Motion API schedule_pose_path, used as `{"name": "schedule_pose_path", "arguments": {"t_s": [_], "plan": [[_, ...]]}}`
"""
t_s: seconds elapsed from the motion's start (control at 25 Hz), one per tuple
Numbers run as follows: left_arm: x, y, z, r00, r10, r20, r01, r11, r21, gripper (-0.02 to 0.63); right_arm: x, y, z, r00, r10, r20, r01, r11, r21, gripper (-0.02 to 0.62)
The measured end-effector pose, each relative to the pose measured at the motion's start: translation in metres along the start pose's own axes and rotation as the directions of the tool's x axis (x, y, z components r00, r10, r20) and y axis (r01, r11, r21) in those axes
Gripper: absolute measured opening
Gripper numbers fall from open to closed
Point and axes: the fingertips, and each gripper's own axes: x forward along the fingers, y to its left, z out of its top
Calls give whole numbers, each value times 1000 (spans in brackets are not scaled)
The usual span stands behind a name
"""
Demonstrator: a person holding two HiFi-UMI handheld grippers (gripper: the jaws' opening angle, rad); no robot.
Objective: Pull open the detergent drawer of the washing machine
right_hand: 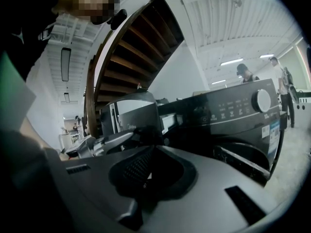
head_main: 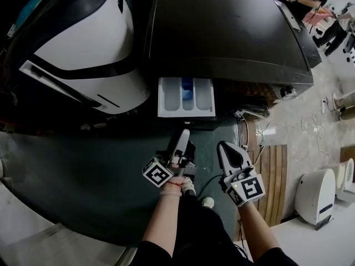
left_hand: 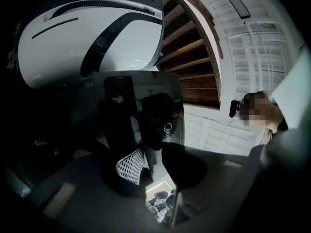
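Note:
The dark front-loading washing machine [head_main: 222,32] stands ahead of me. Its white detergent drawer [head_main: 166,100] is pulled well out, showing a blue compartment [head_main: 187,87]. My left gripper [head_main: 184,133] has its narrow fingertips at the drawer's dark front panel [left_hand: 167,106] and is closed on its edge. In the left gripper view the glossy panel fills the space round the gripper [left_hand: 138,130]. My right gripper [head_main: 226,148] hangs beside the left one, short of the machine, shut and holding nothing. The right gripper view looks past that gripper [right_hand: 146,144] at the control panel and its dial [right_hand: 263,100].
A white rounded appliance [head_main: 83,43] stands left of the washer. A wooden slat mat [head_main: 274,176] and loose cables [head_main: 310,121] lie on the floor to the right, with white toilets [head_main: 316,195] beyond. People stand at the back right [head_main: 327,15]. A wooden staircase [left_hand: 194,57] rises overhead.

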Motion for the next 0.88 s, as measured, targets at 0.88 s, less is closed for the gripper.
{"name": "schedule_pose_path", "arguments": {"t_s": [0.88], "plan": [[-24, -12, -10, 1000, -4, 10, 4, 1000, -4, 114, -22, 16, -4, 1000, 13, 12, -13, 1000, -1, 12]]}}
